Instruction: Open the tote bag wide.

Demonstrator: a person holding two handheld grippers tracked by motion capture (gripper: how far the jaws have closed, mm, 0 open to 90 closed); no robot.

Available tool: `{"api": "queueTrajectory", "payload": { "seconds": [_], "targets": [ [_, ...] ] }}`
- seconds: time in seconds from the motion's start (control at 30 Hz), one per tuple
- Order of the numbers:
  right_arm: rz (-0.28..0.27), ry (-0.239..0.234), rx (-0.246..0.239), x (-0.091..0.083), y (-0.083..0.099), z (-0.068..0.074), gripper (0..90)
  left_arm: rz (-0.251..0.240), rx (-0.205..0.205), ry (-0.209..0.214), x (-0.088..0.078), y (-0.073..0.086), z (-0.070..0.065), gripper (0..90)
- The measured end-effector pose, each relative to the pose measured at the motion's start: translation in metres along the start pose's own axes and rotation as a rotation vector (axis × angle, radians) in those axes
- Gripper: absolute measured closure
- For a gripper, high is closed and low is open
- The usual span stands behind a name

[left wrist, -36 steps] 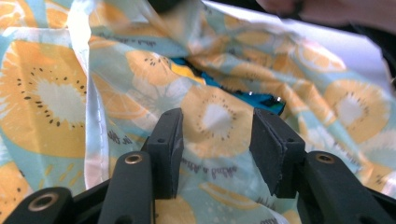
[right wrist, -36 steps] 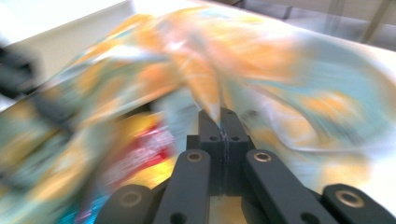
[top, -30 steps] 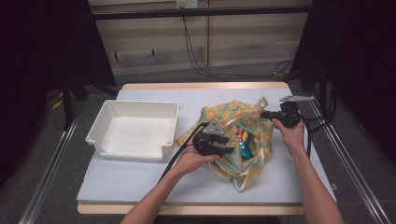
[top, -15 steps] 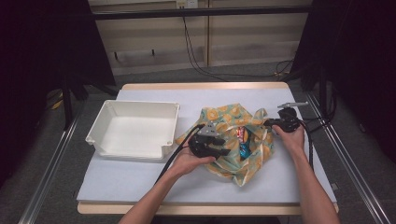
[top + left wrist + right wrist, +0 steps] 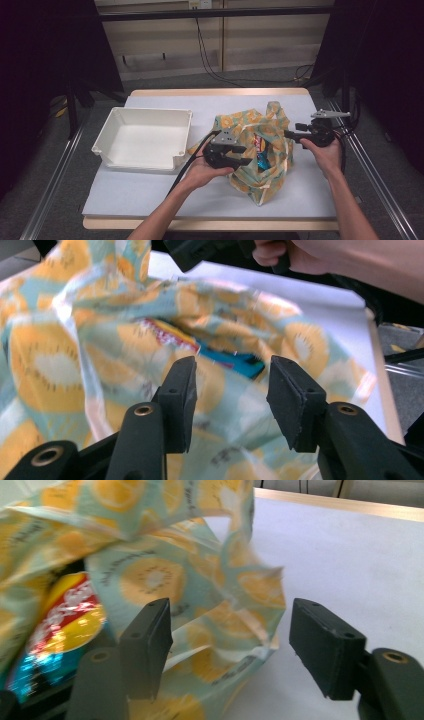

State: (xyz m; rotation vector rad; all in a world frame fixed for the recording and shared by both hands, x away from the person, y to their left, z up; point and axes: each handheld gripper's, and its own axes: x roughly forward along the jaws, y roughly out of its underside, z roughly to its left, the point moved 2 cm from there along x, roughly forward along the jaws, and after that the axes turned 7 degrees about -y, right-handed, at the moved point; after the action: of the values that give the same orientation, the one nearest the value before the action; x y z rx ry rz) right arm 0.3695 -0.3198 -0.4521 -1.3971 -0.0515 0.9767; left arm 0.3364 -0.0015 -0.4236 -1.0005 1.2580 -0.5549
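Observation:
A yellow-and-teal patterned bag lies open on the white table, right of the middle. A red, yellow and blue snack packet sits inside it, also seen as the packet and the packet. My left gripper is at the bag's left rim. Its jaws stand apart, with the bag's cloth behind them and unpressed. My right gripper is at the bag's right edge and its jaws have just been opening. The bag's loose edge lies between the right gripper's pads, untouched.
A white empty tray stands on the table's left half. Bare table surface lies in front of the tray and to the right of the bag. Metal rails run along both table sides, and cables trail from the grippers.
The right gripper's jaws have opened and let go of the bag's right edge, and that hand has drawn slightly right. The left gripper has risen a little at the bag's left rim.

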Motion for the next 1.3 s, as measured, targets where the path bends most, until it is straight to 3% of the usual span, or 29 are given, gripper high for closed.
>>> {"api": "queueTrajectory", "payload": {
  "seconds": [0.2, 0.27, 0.3, 0.43, 0.57, 0.7, 0.9, 1.07, 1.3],
  "targets": [
    [-0.025, -0.035, -0.022, -0.023, 0.006, 0.021, 30.8, -0.017, 0.033, 0.039, 0.009, -0.023, -0.009, 62.9],
    [-0.030, -0.051, -0.033, -0.027, 0.009, 0.030, 34.8, 0.002, 0.051, 0.046, 0.018, -0.030, -0.011, 66.6],
    [-0.017, -0.062, -0.046, -0.029, 0.012, 0.037, 35.7, 0.035, 0.072, 0.058, 0.030, -0.035, -0.013, 67.6],
    [-0.001, -0.068, -0.058, -0.032, 0.017, 0.044, 37.8, 0.073, 0.096, 0.051, 0.049, -0.038, -0.013, 67.2],
    [0.018, -0.060, -0.056, -0.034, 0.027, 0.044, 37.8, 0.145, 0.154, 0.020, 0.071, -0.032, -0.012, 64.8],
    [0.015, -0.058, -0.047, -0.036, 0.029, 0.042, 37.3, 0.197, 0.176, -0.008, 0.082, -0.020, -0.011, 62.3],
    [0.015, -0.060, -0.052, -0.036, 0.030, 0.043, 36.3, 0.225, 0.221, -0.003, 0.085, -0.004, -0.015, 47.1],
    [0.018, -0.066, -0.055, -0.034, 0.030, 0.045, 35.2, 0.263, 0.304, -0.023, 0.088, 0.002, -0.021, 41.4],
    [0.030, -0.079, -0.070, -0.030, 0.031, 0.048, 33.7, 0.277, 0.354, -0.043, 0.093, 0.009, -0.022, 36.5]
  ]
}}
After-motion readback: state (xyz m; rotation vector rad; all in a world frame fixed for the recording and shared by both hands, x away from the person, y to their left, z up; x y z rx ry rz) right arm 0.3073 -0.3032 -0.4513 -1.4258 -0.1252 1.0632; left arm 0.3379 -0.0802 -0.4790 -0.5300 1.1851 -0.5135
